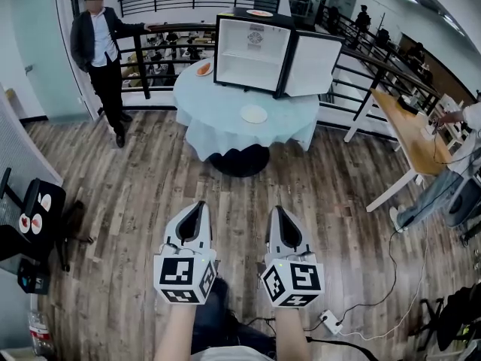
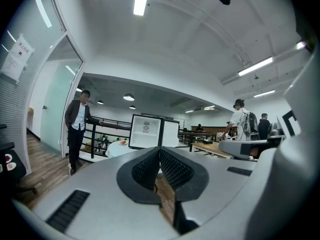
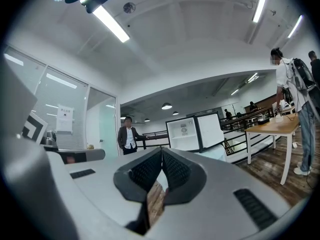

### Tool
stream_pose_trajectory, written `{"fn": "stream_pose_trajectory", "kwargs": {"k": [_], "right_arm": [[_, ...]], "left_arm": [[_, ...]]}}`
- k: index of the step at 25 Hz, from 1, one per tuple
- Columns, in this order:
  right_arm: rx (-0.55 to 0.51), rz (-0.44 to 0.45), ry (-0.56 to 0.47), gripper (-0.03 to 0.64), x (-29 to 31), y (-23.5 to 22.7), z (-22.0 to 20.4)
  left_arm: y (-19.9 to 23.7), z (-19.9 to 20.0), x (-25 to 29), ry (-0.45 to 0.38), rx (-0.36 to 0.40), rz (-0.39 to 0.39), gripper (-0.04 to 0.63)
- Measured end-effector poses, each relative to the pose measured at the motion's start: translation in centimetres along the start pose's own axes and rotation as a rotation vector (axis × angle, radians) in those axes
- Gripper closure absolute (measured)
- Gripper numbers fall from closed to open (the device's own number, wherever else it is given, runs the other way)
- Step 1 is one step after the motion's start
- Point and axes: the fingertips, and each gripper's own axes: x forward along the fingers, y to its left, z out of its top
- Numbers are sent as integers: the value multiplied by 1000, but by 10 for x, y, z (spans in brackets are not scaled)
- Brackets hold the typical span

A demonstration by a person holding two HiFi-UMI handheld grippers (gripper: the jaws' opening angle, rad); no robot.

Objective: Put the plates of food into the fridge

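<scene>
Closest, the left grey gripper (image 1: 197, 205) and the right grey gripper (image 1: 279, 210) are pointing level, jaws pressed together on nothing, probably because the round pale-clothed table (image 1: 218, 122) is standing well apart. On it a white plate with orange food (image 1: 204, 69) and another white plate (image 1: 254, 113) are lying beside the open black fridge (image 1: 244, 59). Only the head view is showing the tabletop; the gripper views are showing the meeting pads.

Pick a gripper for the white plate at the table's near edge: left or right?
Right, marginally: the white plate lies more in line with the right gripper than the left gripper. Both are shut, empty, far from the table.
</scene>
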Motion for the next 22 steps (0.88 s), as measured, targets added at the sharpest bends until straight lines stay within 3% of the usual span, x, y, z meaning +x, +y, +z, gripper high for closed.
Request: {"fn": "stream_pose_trajectory", "kwargs": {"k": [22], "right_arm": [[-1,-104,-16,603,215,-34,22]], "left_arm": [[99,33,210,-10,-13,-78,588]]}}
